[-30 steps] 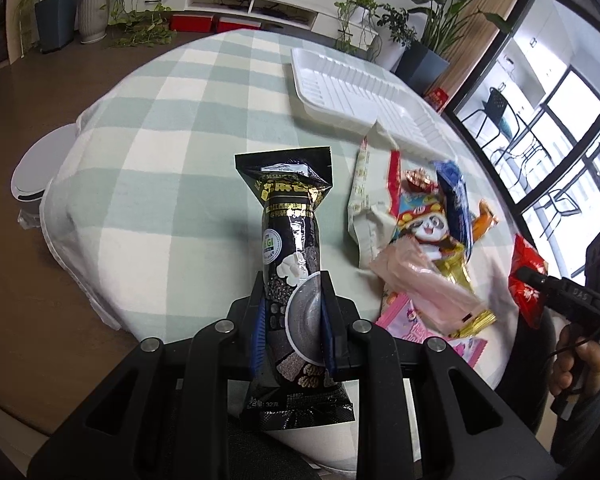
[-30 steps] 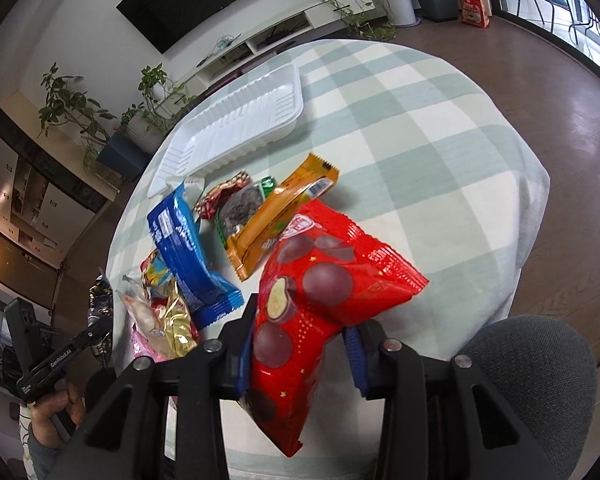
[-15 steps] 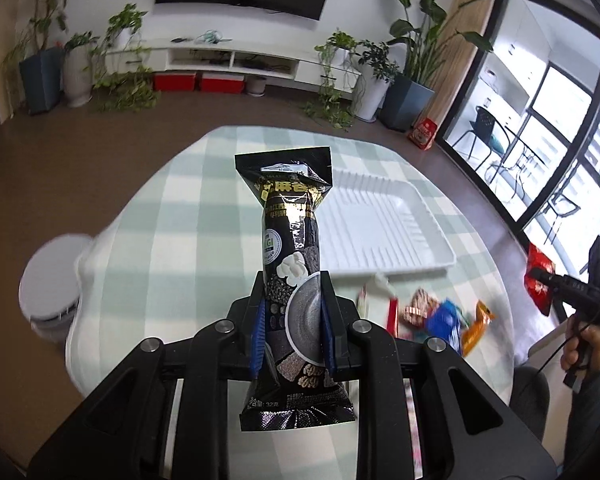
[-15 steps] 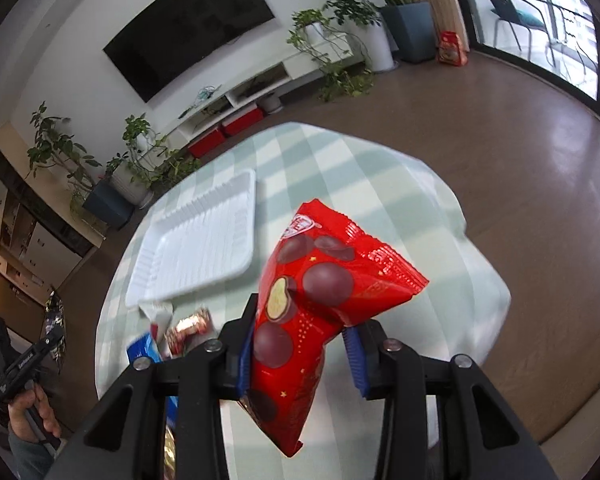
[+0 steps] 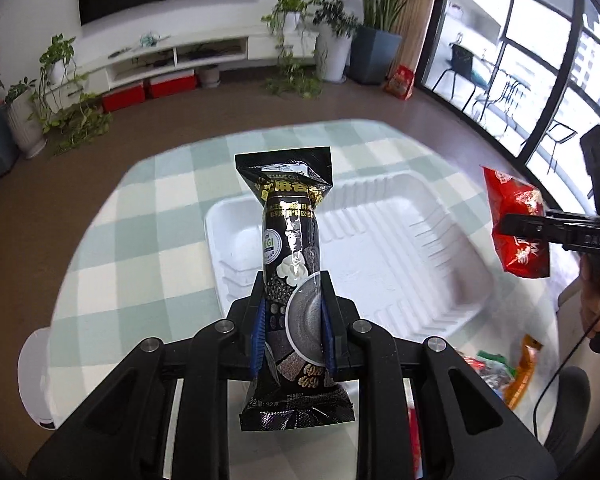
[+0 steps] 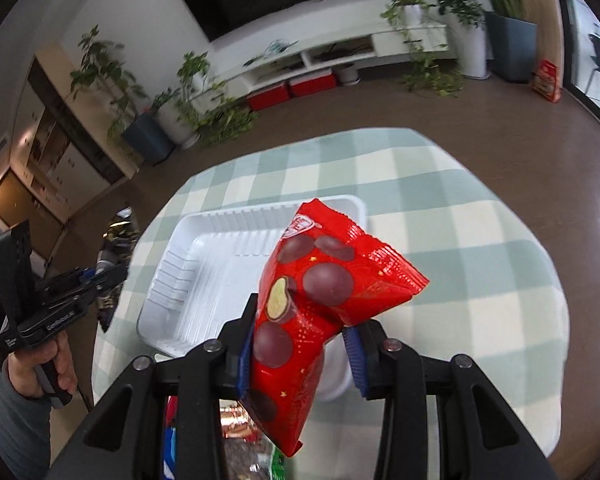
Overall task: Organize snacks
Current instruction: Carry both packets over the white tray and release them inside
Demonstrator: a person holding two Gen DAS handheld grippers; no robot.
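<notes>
Snacks are held above the white tray at twelve o'clock, black packet clenched in left claw, red bag in right claw; release is judged next.

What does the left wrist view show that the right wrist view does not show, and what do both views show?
Only the left wrist view shows the front of the black snack packet that the left gripper clamps, and an orange wrapper lying near the table edge. Only the right wrist view shows the front of the red snack bag with its chocolate balls, clamped in the right gripper. Both show the empty white tray on the checked tablecloth.
</notes>
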